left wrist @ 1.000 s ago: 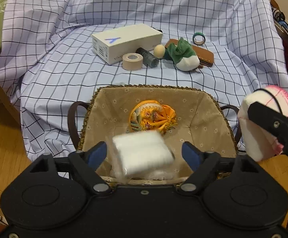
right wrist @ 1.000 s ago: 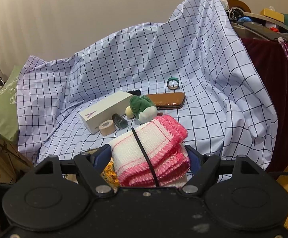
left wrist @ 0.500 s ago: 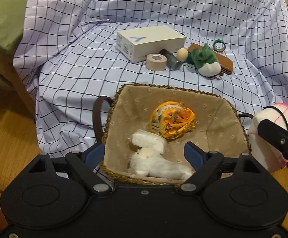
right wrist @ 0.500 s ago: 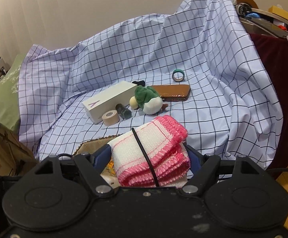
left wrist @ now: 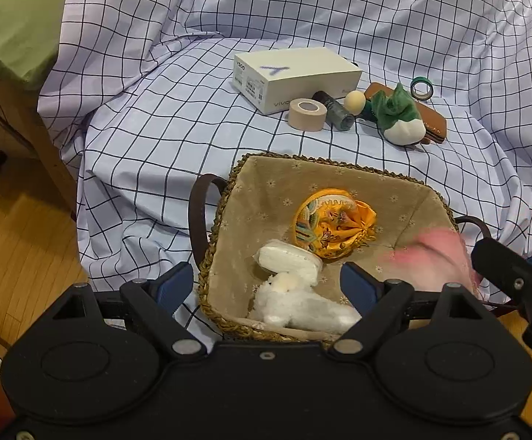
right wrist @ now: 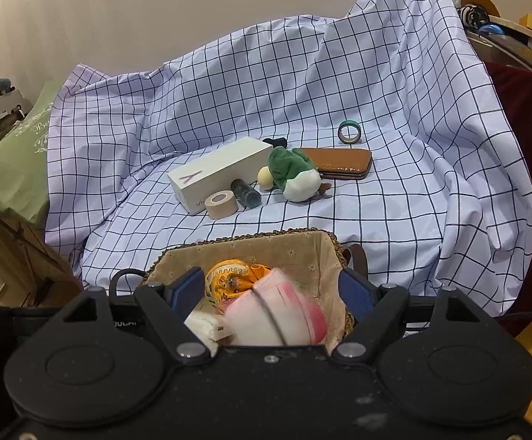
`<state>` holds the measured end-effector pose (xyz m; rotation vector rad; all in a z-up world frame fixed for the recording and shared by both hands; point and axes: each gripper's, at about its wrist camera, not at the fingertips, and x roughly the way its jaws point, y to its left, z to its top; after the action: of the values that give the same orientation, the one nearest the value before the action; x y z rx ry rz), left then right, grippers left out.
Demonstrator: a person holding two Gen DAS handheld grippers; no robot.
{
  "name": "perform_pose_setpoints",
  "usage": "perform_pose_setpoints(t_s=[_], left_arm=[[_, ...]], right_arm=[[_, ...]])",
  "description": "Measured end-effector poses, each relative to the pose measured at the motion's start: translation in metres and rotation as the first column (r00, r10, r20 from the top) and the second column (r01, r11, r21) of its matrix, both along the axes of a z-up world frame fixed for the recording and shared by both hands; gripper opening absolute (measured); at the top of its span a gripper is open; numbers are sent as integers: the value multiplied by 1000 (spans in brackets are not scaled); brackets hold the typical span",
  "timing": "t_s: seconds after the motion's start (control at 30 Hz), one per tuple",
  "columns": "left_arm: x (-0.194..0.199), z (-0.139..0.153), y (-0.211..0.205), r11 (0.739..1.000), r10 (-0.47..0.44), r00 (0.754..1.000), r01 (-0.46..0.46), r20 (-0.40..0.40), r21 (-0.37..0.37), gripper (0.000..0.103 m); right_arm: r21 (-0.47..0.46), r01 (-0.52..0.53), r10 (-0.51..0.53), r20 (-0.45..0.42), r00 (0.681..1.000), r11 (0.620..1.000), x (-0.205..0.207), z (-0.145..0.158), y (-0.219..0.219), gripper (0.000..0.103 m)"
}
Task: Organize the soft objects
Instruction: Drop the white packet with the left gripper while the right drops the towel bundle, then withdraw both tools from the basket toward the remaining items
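Note:
A woven basket (left wrist: 324,163) (right wrist: 244,238) lined with beige cloth stands on the checked sheet. In it lie an orange pouch (left wrist: 335,223) (right wrist: 229,278), a white pack (left wrist: 288,258) (right wrist: 201,324) and a white fluffy toy (left wrist: 299,304). My left gripper (left wrist: 266,286) hovers open and empty over the basket's near edge. A pink-edged white cloth (right wrist: 277,315) (left wrist: 427,256), blurred, drops between the fingers of my open right gripper (right wrist: 271,293) at the basket's right side, clear of both pads. A green and white plush (left wrist: 398,117) (right wrist: 295,176) lies on the sheet beyond the basket.
Behind the basket are a white box (left wrist: 295,77), a beige tape roll (left wrist: 307,114), a dark cylinder (left wrist: 334,110), a small ball (left wrist: 354,102), a brown case (left wrist: 431,124) and a green tape ring (left wrist: 422,88). Wooden floor (left wrist: 20,242) lies left; a dark red cover (right wrist: 526,146) hangs right.
The white pack has left my left gripper and now lies in the basket. The pink-edged cloth, gripped by my right gripper before, has slipped free and is falling toward the basket.

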<state>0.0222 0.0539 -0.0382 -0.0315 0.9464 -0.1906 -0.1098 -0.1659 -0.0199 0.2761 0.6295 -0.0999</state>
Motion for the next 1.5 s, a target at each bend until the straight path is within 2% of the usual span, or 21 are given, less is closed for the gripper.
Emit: perform_pose_setpoints(t_s=[1.5], left_arm=[[2, -7, -2, 999, -9, 999, 10, -42, 37, 84]], right_arm=[[22, 27, -26, -65, 998, 999, 6, -7, -9, 82]])
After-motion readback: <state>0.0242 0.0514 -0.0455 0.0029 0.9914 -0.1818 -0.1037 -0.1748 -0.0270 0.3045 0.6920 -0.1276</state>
